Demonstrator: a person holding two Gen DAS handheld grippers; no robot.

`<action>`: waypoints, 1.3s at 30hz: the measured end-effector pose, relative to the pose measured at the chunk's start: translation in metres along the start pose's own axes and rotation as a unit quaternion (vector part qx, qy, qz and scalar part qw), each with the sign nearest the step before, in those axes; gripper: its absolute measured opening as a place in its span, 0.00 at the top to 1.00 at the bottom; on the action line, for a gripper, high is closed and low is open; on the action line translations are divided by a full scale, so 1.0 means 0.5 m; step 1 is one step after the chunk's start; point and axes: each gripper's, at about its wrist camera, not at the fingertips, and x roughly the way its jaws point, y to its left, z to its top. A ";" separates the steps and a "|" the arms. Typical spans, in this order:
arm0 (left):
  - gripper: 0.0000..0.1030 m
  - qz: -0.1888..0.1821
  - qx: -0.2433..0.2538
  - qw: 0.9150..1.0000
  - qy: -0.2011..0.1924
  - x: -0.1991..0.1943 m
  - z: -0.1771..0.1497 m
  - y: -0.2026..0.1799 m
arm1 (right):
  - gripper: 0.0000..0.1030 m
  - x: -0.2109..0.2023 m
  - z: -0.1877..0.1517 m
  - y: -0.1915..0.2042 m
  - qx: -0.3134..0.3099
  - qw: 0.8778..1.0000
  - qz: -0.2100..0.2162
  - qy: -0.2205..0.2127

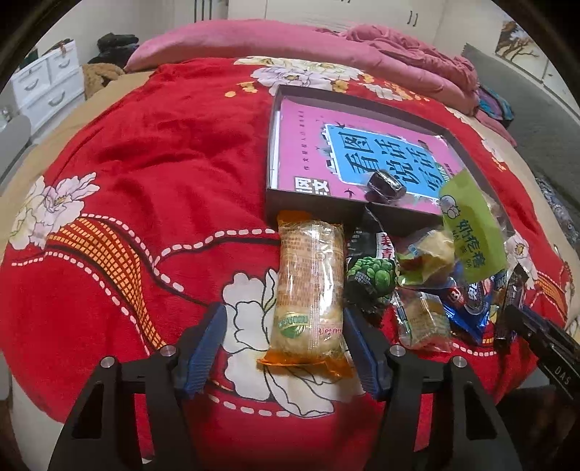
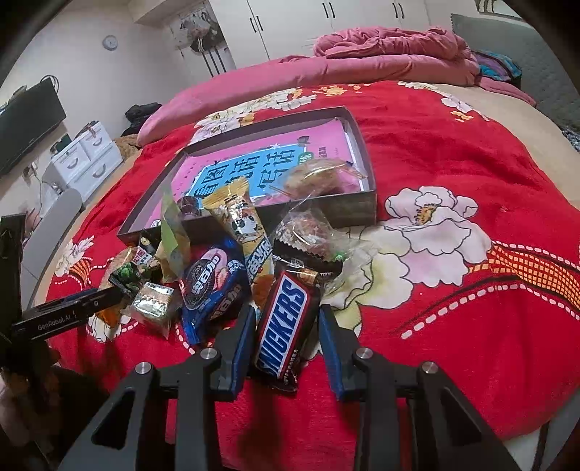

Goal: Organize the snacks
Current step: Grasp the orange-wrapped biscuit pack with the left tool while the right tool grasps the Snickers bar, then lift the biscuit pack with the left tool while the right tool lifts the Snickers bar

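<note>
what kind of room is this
Most likely a home bedroom: the snacks lie on a bed with a red floral blanket, a pink quilt is piled at its far end, and white wardrobes line the wall.

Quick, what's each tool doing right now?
Left tool: open, jaws either side of the clear-wrapped rice cracker pack, not gripping.
Right tool: around the Snickers bar; grip cannot be told.

I see the box (image 2: 357,206) lying on the blanket (image 2: 453,297), a book (image 1: 362,159) inside it. Snacks are heaped just before its near wall: the Snickers (image 2: 284,326) nearest me, the Oreo pack (image 2: 214,286) to its left.
</note>
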 end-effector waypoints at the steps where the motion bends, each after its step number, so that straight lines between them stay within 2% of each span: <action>1: 0.35 0.000 0.000 1.000 0.001 0.002 0.000 0.000 | 0.65 0.002 -0.001 0.001 -0.001 1.000 0.001 0.002; 11: 0.35 0.003 0.000 1.000 0.010 0.027 0.012 -0.005 | 0.65 0.027 -0.004 0.009 -0.010 1.000 0.010 0.023; 15: 0.35 0.010 0.004 1.000 0.013 0.039 0.017 -0.010 | 0.70 0.026 0.000 0.006 -0.005 1.000 0.021 0.019; 19: 0.35 0.004 0.005 1.000 0.013 0.042 0.021 -0.006 | 0.71 0.017 0.000 0.007 -0.006 0.999 0.030 0.011; 22: 0.45 0.001 0.004 1.000 0.011 0.040 0.023 0.000 | 0.71 0.006 0.002 0.007 -0.003 0.999 0.033 0.001; 25: 0.61 -0.010 -0.005 1.000 0.010 0.036 0.023 0.009 | 0.71 -0.008 0.007 0.005 0.004 0.999 0.036 -0.012; 27: 0.65 -0.018 -0.011 1.000 0.011 0.035 0.024 0.016 | 0.71 -0.013 0.010 0.003 0.008 0.999 0.036 -0.015; 34: 0.67 -0.036 -0.017 0.999 0.009 0.018 0.023 0.023 | 0.71 -0.030 0.021 -0.009 0.031 0.998 0.043 -0.028; 39: 0.67 -0.046 -0.013 0.999 -0.006 -0.009 0.023 0.017 | 0.71 -0.047 0.030 -0.011 0.023 0.998 0.030 -0.043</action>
